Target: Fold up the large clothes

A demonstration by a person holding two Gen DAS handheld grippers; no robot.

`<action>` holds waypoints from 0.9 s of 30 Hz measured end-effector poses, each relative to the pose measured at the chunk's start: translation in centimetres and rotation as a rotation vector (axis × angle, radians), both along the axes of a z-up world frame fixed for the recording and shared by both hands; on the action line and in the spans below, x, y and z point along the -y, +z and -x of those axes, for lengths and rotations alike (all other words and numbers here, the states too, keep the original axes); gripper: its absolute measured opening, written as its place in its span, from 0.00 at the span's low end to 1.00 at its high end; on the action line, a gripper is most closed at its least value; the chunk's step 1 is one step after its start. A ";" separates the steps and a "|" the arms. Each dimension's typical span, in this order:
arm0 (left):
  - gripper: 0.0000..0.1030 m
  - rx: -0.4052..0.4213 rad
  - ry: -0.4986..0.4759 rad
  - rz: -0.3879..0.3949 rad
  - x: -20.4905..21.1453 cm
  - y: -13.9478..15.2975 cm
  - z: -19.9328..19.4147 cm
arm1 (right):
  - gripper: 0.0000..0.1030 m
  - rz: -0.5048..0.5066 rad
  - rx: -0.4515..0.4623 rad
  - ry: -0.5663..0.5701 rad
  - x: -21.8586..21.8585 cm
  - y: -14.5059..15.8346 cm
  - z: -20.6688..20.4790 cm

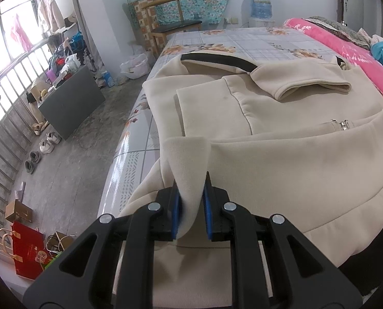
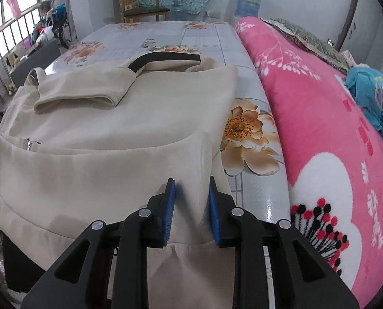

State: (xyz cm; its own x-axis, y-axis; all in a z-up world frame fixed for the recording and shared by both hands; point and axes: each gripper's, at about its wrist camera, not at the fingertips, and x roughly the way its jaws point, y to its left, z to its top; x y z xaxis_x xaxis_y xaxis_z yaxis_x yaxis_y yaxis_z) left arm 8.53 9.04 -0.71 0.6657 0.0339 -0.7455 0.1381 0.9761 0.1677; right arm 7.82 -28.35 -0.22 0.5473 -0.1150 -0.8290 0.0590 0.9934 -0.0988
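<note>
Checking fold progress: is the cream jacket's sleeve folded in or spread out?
Folded in: the sleeve lies across the jacket body, cuff on top.

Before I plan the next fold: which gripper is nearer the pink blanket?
Right. The right gripper grips the cream jacket's hem corner beside the pink blanket; the left gripper grips the opposite corner, by the bed's floor-side edge.

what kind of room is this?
Likely a lived-in bedroom at home: a bed with a pink blanket, clothes hanging by the window, shoes on the floor.
</note>
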 end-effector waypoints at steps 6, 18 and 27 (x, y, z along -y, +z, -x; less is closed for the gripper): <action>0.14 0.000 0.000 0.000 0.0 0.0 0.0 | 0.24 0.024 -0.001 0.000 -0.3 -0.1 -0.1; 0.14 -0.001 0.000 -0.002 0.0 0.0 0.0 | 0.24 0.047 -0.001 -0.001 -0.7 -0.2 -0.1; 0.15 0.000 0.000 -0.001 -0.1 0.1 0.1 | 0.24 0.057 0.005 -0.007 -0.8 -0.3 -0.1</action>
State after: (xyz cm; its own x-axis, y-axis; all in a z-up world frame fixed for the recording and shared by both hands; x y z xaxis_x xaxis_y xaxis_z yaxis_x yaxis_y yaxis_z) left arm 8.46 9.11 -0.66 0.6657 0.0351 -0.7454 0.1381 0.9759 0.1692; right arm 7.89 -27.54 -0.56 0.5501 -0.1659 -0.8185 0.0665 0.9857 -0.1551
